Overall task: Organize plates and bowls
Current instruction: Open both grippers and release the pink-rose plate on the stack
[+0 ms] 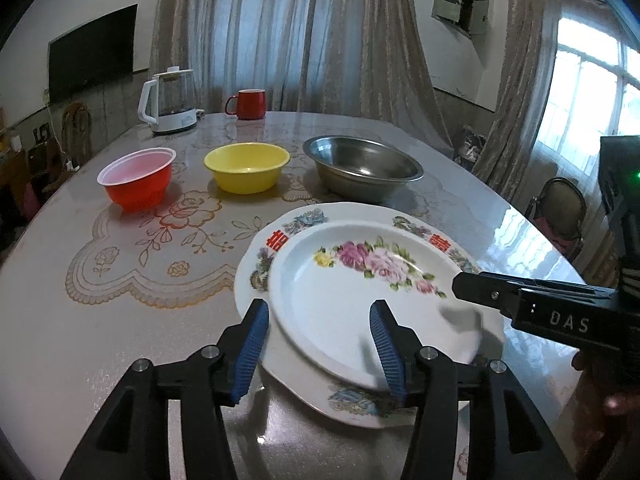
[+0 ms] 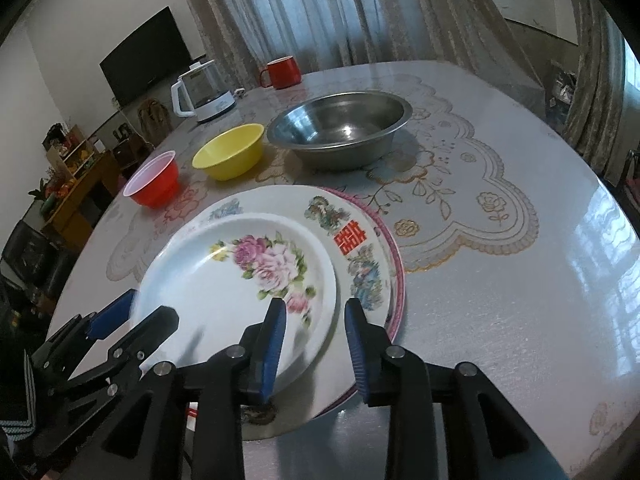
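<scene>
The rose plate (image 1: 352, 300) lies on top of the larger patterned plate (image 1: 264, 256), near the worktop's (image 1: 120, 340) near edge; the left gripper (image 1: 320, 344) has its jaws parted, one blue pad outside the rose plate's left rim and the other above its well, neither pressing on it; the right gripper (image 2: 316, 344) likewise straddles the rose plate's right rim with its jaws apart, gripping nothing. In the right wrist view a pink-rimmed plate (image 2: 394, 264) shows beneath the other two, only its right edge peeping out; the rose plate's near rim is blurred in both views, so whether it rests flat I cannot tell. Beyond the stack stand a red bowl (image 1: 138, 180), a yellow bowl (image 1: 246, 170) and a steel basin (image 1: 362, 170) in a row, apart from one another, with bare worktop between them and the plates; to the right of the stack the worktop lies open up to its curved edge. Further back are a kettle (image 1: 170, 100) and a red mug (image 1: 248, 104). Both grippers tilt downward toward the stack from the near side; a hand (image 1: 612, 404) is partly cut off at the frame's right edge.
</scene>
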The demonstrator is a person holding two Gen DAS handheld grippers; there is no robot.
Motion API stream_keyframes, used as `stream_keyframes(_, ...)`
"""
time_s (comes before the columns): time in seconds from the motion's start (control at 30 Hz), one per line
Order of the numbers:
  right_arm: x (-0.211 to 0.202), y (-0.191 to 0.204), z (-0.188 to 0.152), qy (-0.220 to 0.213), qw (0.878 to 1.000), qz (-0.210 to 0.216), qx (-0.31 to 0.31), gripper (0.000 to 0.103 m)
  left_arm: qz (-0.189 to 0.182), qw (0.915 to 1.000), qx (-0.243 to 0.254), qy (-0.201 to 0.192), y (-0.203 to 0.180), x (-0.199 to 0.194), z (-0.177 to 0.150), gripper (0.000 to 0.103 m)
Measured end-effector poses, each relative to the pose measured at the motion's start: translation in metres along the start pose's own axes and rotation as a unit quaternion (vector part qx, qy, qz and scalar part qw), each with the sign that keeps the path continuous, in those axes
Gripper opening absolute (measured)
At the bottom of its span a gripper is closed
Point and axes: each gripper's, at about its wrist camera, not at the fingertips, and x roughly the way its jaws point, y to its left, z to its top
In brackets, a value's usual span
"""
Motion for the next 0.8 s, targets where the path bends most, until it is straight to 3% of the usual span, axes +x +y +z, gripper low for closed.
stream_keyframes(0.33,0.001,-0.003,0.000,0.001,1.000,0.007,0.014,0.030,0.009,0.9997,-0.012,-0.019,0.006,-0.010,-0.002,0.053)
stream_keyframes(0.47,0.000,0.000,-0.001,0.002,1.000,0.001,0.004,0.030,0.018,0.9993,-0.025,-0.022,0.015,-0.010,-0.002,0.041)
stream_keyframes(0.57,0.001,0.003,-0.003,-0.003,1.000,-0.002,-0.010,0.030,0.016,0.9993,-0.032,-0.006,0.020,-0.002,-0.004,0.038)
stream_keyframes(0.8,0.002,0.000,-0.002,-0.013,0.999,-0.015,-0.026,0.020,0.020,0.9992,-0.033,-0.009,0.021,0.004,-0.007,0.037)
